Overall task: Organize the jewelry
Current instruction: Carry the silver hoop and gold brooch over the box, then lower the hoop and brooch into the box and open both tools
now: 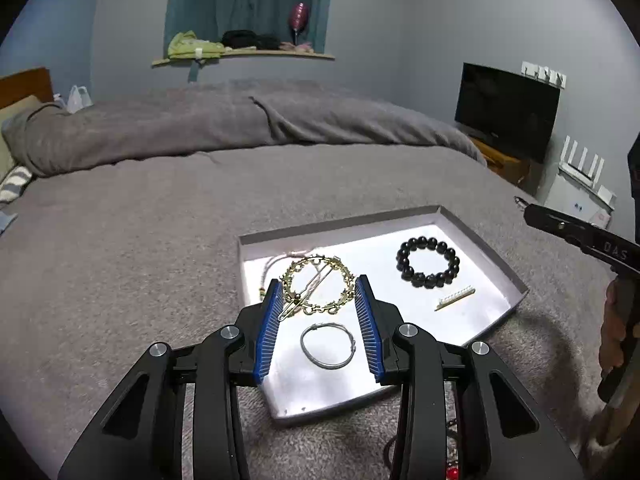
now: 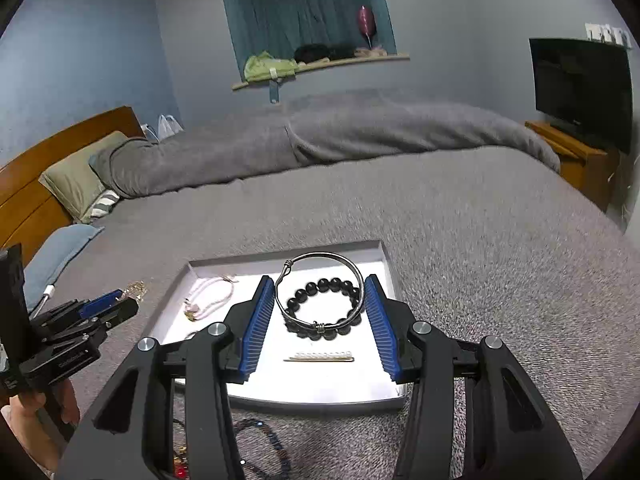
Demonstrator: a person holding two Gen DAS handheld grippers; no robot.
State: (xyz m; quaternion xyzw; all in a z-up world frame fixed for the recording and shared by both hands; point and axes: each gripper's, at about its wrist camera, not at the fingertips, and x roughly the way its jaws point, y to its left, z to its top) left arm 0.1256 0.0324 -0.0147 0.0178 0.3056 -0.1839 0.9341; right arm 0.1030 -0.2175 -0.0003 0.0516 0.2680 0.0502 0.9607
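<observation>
A white shallow tray (image 1: 340, 225) (image 2: 320, 384) lies on the grey bed. My left gripper (image 1: 319, 280) hovers over its left part, shut on a round gold hair clip (image 1: 320, 258). In the right wrist view that gripper (image 2: 120, 300) shows at the left with the gold piece at its tip. My right gripper (image 2: 319, 279) is shut on a silver bangle (image 2: 320, 255), held above the black bead bracelet (image 2: 296, 302) (image 1: 428, 280). A second silver bangle (image 1: 328, 366), a pearl bar clip (image 1: 456, 298) (image 2: 320, 357) and a white cord (image 2: 212, 294) lie in the tray.
More jewelry lies on the blanket in front of the tray: a dark bead string (image 2: 264, 436) and a red piece (image 2: 181, 470). A rolled duvet (image 2: 320, 136) crosses the bed behind. A TV (image 2: 580, 88) on a wooden stand is at the right.
</observation>
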